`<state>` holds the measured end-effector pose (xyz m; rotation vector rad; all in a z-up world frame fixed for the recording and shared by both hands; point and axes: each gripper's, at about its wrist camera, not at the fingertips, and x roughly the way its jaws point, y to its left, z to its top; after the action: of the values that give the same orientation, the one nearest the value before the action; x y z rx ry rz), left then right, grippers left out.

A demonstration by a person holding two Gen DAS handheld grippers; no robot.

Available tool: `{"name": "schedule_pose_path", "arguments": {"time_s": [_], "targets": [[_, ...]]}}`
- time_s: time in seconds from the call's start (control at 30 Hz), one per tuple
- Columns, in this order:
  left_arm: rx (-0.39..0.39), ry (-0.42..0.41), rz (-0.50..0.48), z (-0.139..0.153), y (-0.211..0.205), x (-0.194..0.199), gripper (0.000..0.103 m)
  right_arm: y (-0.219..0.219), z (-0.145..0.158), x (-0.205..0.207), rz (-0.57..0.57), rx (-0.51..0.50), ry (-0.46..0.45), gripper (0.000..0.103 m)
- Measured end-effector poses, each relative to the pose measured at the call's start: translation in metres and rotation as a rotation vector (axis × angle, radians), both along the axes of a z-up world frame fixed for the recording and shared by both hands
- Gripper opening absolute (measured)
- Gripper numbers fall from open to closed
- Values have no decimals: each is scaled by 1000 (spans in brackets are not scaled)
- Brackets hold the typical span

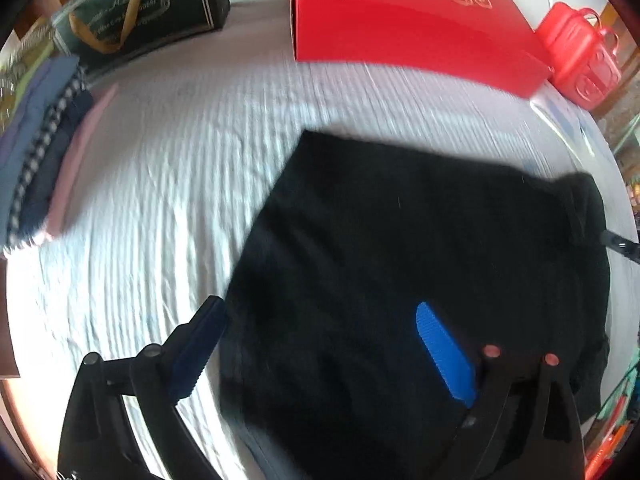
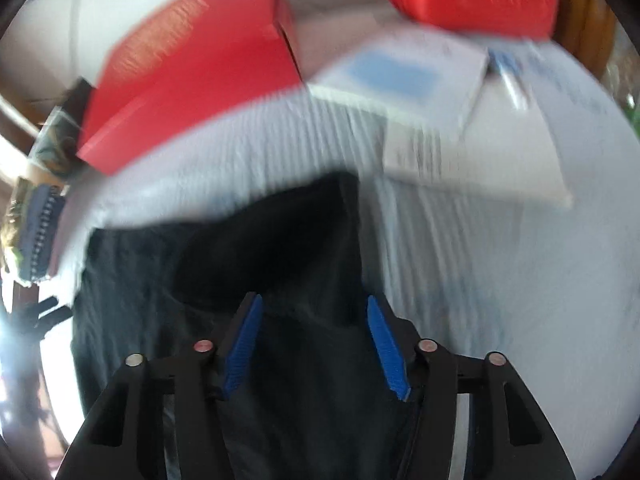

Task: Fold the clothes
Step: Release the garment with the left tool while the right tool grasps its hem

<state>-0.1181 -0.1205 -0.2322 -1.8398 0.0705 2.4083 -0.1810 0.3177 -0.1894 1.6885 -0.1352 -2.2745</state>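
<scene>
On the white ribbed sheet point(image 1: 168, 184) lies the black garment point(image 1: 400, 248), soft, light and floppy, best taken at an edge or corner; left tongs point(image 1: 320, 344) released wide, right tongs point(image 2: 316, 344) half open, grasping nothing.

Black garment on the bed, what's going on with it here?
A person with a tool in each hand is folding clothes on a white sheet. The black garment lies flat, already folded into a rough rectangle. The left tool is wide open over its near edge, gripping nothing. The right tool hangs partly open above the garment's other side, with the cloth below its pads rather than pinched. A stack of folded clothes sits to the side, and a red box behind.
</scene>
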Motion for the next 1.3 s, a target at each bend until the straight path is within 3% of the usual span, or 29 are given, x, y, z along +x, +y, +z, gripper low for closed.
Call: {"name": "schedule_pose_path", "arguments": {"time_s": [0.03,0.1,0.23,0.4,0.57,0.67,0.83,0.87,0.9,0.93,1.03,1.17,1.2,1.3], "targets": [[-7,-17,-1,-8,0,4,97,-1,-6,4,-3,46,-15,31],[-42,-43,6,-20,-3,11,97,-1,-16,12,-14,133,-41,18],[-77,-70,48,-34,-18,32,97,29,11,39,-104,158,8,21],[-13,-13,118,-7,-44,83,97,60,37,108,-55,93,48,27],[-15,6,193,-3,-61,137,97,93,19,161,-38,57,19,28],[-38,11,236,-10,-67,152,85,104,6,181,-29,44,-8,28],[110,-1,247,-21,-56,159,84,104,-8,199,26,-14,-27,28],[101,-6,212,-25,-45,157,79,101,-11,200,36,-15,-30,29],[17,-17,182,-26,-35,156,60,99,-14,201,42,-9,-37,30],[-58,-28,155,-27,-25,156,53,95,-18,201,47,4,-45,30],[-142,-34,147,-19,-22,163,55,97,-20,204,50,33,-38,29],[-139,-6,154,2,-27,180,65,109,-19,213,42,13,-36,30],[-130,5,154,9,-26,185,66,112,-16,217,40,21,-22,37],[-50,48,132,27,-14,206,91,121,-8,226,39,21,31,69]]}}
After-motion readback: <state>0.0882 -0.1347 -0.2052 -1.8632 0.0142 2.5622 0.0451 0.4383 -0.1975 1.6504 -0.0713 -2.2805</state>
